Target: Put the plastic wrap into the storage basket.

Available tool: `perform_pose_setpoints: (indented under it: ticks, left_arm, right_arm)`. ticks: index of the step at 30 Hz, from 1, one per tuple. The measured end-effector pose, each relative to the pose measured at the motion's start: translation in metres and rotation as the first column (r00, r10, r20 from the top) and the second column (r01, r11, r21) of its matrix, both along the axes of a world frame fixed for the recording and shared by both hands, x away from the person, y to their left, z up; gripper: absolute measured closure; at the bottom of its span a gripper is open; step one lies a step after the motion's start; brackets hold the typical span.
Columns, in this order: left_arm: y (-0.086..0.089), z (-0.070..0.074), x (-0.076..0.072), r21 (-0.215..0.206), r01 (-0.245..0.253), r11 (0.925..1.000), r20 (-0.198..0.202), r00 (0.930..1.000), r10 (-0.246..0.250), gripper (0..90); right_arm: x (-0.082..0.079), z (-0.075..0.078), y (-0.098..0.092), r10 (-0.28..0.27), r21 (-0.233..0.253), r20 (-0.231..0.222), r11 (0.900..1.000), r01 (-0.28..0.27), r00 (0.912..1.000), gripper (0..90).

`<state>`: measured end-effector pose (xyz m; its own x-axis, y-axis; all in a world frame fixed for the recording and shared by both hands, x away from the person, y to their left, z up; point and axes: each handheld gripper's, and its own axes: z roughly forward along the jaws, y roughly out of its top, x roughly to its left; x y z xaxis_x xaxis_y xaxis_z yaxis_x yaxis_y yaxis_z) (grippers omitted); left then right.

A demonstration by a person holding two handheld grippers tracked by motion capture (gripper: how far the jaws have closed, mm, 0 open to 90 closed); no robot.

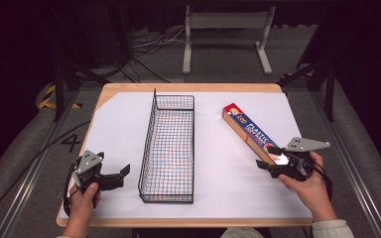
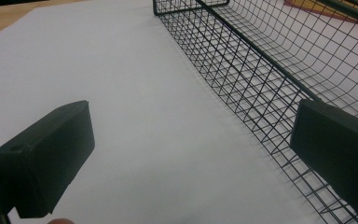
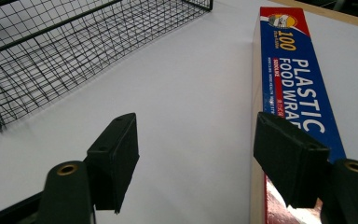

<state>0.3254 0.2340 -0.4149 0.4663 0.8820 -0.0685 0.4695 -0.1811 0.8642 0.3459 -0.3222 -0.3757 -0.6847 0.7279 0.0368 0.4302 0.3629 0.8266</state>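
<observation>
A long black wire basket (image 1: 167,148) stands lengthwise in the middle of the white sheet (image 1: 114,129); its mesh wall (image 2: 242,70) runs along the right of the left gripper view, and it also shows in the right gripper view (image 3: 51,51). A blue, red and tan "Plastic Food Wrap" box (image 1: 248,132) lies diagonally right of the basket. My left gripper (image 1: 121,177) is open over bare sheet by the basket's near left corner, nothing between its jaws (image 2: 191,154). My right gripper (image 1: 268,158) is open at the box's near end; one jaw hangs over the box top (image 3: 298,88), the other over the sheet (image 3: 196,158).
The wooden table (image 1: 188,88) shows at its far edge and corners around the sheet. Beyond it on the dark floor stand a white metal frame (image 1: 225,22) and loose cables (image 1: 149,42). Black stand legs (image 1: 62,84) flank both far corners.
</observation>
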Motion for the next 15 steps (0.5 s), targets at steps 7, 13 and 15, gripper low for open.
perform_pose_setpoints:
  ticks: [7,13,15]
  left_arm:
    - [0.003,0.000,-0.001,-0.004,-0.012,0.9999,-0.001,0.9999,0.012,0.2]
    - [0.005,-0.002,0.000,-0.005,-0.021,0.9998,-0.006,0.9998,0.021,0.2]
    - [0.006,-0.001,0.001,-0.005,-0.023,0.9997,-0.008,0.9997,0.023,0.2]
  right_arm:
    - [0.015,0.015,-0.006,-0.022,-0.016,-0.015,1.000,0.022,0.9996,32.0]
    - [0.026,0.025,-0.008,-0.038,-0.036,-0.079,0.999,0.036,0.9962,37.8]
    - [0.031,0.029,-0.008,-0.048,-0.051,-0.079,0.998,0.045,0.9957,36.4]
